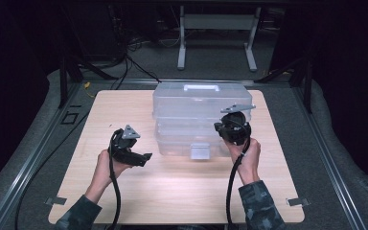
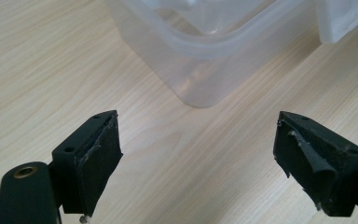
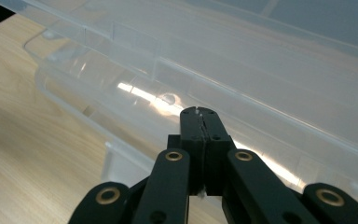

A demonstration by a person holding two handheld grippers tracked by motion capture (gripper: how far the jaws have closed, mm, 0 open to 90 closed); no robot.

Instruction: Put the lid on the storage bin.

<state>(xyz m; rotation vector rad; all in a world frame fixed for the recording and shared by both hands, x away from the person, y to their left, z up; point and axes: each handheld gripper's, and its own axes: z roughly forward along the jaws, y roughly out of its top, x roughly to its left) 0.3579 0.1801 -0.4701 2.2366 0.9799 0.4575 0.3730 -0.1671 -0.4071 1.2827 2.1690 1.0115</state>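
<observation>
sitting toward the far side of the table [image 1: 124, 191], the clear plastic box [image 1: 199, 103] is your landmark, its latch tab [image 1: 200, 151] facing you. your left gripper [image 1: 143, 158] waits just off the box's near left corner, fingers [image 2: 98, 158] spread wide with nothing but bare wood between them. your right gripper [image 3: 199, 114] has its fingers pressed together, tips right at the box's front wall near its right end.

The box [image 1: 199, 120] is clear, glossy, smooth plastic with a cloudy latch [image 1: 200, 150]. The table [image 1: 172, 191] is pale wood grain, matt. The left gripper [image 2: 198, 158] has matt black plastic with rough, frayed rubber pads [image 2: 100, 158]; the right gripper [image 3: 199, 112] shows brass-coloured rivets [image 3: 173, 156].
</observation>
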